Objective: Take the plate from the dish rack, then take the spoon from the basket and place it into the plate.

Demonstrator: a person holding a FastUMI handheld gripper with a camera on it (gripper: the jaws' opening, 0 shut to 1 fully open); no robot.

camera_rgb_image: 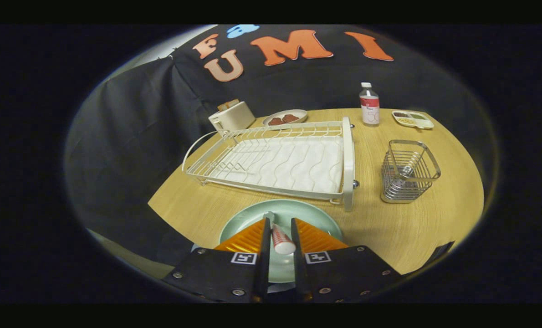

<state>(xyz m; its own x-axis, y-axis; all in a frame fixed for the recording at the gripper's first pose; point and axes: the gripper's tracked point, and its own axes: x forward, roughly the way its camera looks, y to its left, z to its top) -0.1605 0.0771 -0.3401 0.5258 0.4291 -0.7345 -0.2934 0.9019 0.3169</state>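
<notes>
Pale green plate [319,217] lying flat on the wooden table [407,232] near its front edge, just in front of the white wire dish rack [271,159], which stands bare of dishes across the middle of the table. Gripper [280,230] hovering over the plate, its two fingers drawn close and pinching between them the spoon [282,240], whose handle end, with red and white stripes, points back toward the camera; the rest of the spoon runs forward between the fingers and is hard to make out. Wire basket [410,171] standing toward the right edge of the table, well apart from the plate; whether it holds anything more cannot be told. Along the back edge: toaster [231,116], dish of food [284,118], bottle [369,105] and small tray [412,119]. By judgement the spoon is light, stiff and narrow, with a smooth handle liable to twist or slip in a two-point pinch; a hold near mid-handle suits it. The plate looks hard and breakable, so the spoon is best lowered before release rather than dropped from height
</notes>
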